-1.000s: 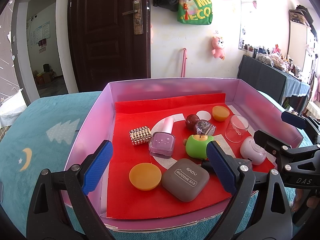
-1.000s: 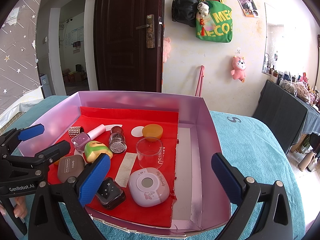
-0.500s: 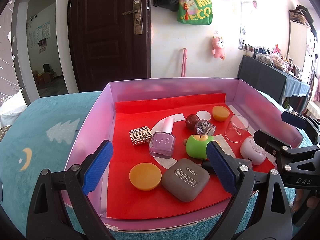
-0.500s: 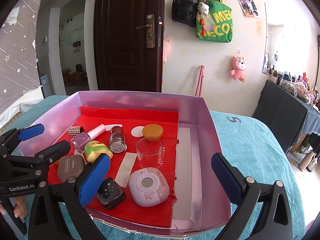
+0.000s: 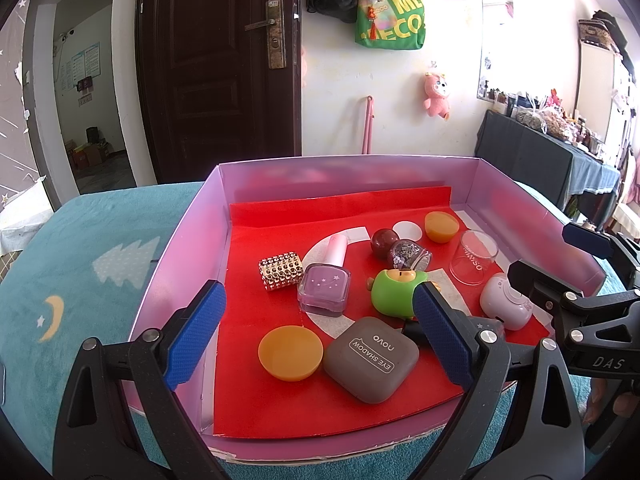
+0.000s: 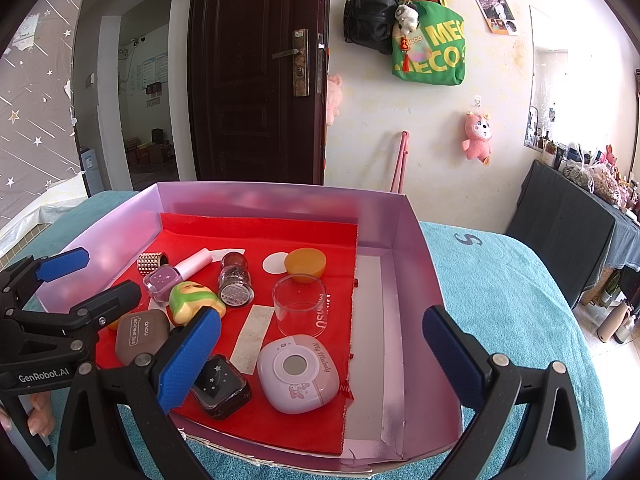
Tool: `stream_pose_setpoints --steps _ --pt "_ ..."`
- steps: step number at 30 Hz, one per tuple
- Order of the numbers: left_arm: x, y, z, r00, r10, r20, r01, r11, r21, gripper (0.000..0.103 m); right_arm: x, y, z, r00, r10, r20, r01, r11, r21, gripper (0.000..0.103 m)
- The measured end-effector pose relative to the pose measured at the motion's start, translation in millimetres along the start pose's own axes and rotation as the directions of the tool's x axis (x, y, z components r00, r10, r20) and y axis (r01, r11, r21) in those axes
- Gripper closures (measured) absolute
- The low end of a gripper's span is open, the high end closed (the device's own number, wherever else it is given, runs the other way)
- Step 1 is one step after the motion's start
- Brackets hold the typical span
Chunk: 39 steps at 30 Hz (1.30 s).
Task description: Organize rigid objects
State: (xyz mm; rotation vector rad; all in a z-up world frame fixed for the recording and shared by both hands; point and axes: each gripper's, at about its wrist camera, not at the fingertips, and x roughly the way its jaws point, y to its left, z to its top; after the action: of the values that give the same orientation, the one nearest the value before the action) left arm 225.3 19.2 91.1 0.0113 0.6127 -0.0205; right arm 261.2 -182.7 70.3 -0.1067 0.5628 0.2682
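1. Left tool: jaws spread wide, nothing between the pads; it hovers over the near edge of the pink tray. Right tool: likewise released and empty, at the tray's near right.
2. Task items all lie loose on the red liner inside the tray: grey eye-shadow case touching an orange cap; lilac polish bottle lying just beside a studded gold block; green toy; glitter jar on its side.
3. Risk, judged: items are crowded. Closing on the case could nudge the cap or the green toy out of place.
4. Risk, judged: the clear cup looks light and slick; a glancing pad could tip it. The glitter jar could roll.
5. Risk, judged: both tools sit near each other at the tray front; a reach across could clash them.
6. Surface: the tray rests on a teal cloth with tree and moon motifs; what lies beneath cannot be told.
7. Room: dark door, green bag and pink plush on a pale wall.
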Motion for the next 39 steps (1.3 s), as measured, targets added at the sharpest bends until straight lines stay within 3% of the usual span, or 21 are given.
stream_pose_setpoints --steps 7,11,17,22,26,31,36,39 --pt "-3 0 -4 1.0 0.004 0.0 -0.004 1.0 -0.007 0.008 0 1 0 1.0 -0.001 0.003 0.001 1.0 -0.003 0.0" --pt "-23 0 -10 1.0 0.002 0.015 -0.002 1.0 -0.005 0.008 -8 7 0 1.0 -0.021 0.006 0.021 1.0 -0.021 0.0" --pt "-63 1 -25 1.0 -0.013 0.016 0.014 1.0 -0.02 0.008 -51 15 -3 0.999 0.006 0.037 -0.005 1.0 -0.03 0.0" --pt "-78 3 -47 0.997 -0.015 -0.076 0.01 0.998 -0.062 0.008 -80 19 -19 1.0 0.012 0.008 -0.012 1.0 -0.02 0.0" --pt "-75 1 -63 0.987 -0.012 -0.158 0.001 0.998 -0.068 0.008 -80 17 -40 0.995 0.005 -0.096 -0.004 1.0 0.007 0.0" --pt "-65 -7 -82 0.97 -0.011 -0.243 0.0 0.999 -0.044 0.008 -65 9 -67 0.968 -0.009 -0.249 0.026 0.998 0.065 0.0" --pt "-57 -13 -95 0.95 0.01 -0.312 -0.021 0.999 -0.031 0.008 -56 9 -81 0.941 -0.043 -0.335 0.065 0.996 0.054 0.0" --pt "-60 -12 -98 0.95 0.022 -0.313 -0.033 0.999 -0.033 0.006 -54 8 -89 0.927 -0.064 -0.37 0.09 0.995 0.053 0.0"
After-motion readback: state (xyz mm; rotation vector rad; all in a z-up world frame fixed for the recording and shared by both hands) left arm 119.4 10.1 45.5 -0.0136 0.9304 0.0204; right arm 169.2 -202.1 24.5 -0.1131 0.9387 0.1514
